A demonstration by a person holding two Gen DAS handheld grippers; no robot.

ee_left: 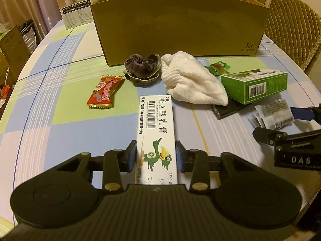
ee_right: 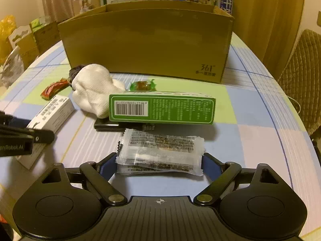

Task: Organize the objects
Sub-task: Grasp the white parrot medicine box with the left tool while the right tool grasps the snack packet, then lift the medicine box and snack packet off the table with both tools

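Table (ee_left: pixel 66 108), checked cloth in blue, green and pale squares; its near edge is hidden under both tools. Cardboard box (ee_left: pixel 180 30), open-topped, at the far middle of the table; its inside cannot be seen from either view. Printed cartons (ee_left: pixel 74 6) behind it, cut off by the frame. White cloth (ee_left: pixel 192 80), bunched, near the box front, overlapping a dark scrunchie (ee_left: pixel 142 68) on its left. Green carton (ee_left: pixel 254 84), right of the cloth, resting tilted on a dark flat item (ee_left: pixel 226 111) that is mostly hidden and hard to identify. White ointment box (ee_left: pixel 156 128), long, lying flat at near centre; its near end is hidden by the tool body. Left gripper (ee_left: pixel 156 156): fingers partly spread, one either side of the ointment box, left pad touching or nearly so, right pad just apart. Clear sachets (ee_right: pixel 160 152), stacked, print blurred. Right gripper (ee_right: pixel 159 165): fingers wide, flanking the sachets; contact cannot be told. Red snack packet (ee_left: pixel 104 91), left of the ointment box. Green wrapped sweet (ee_left: pixel 217 67), smallest, between the cloth and the green carton.
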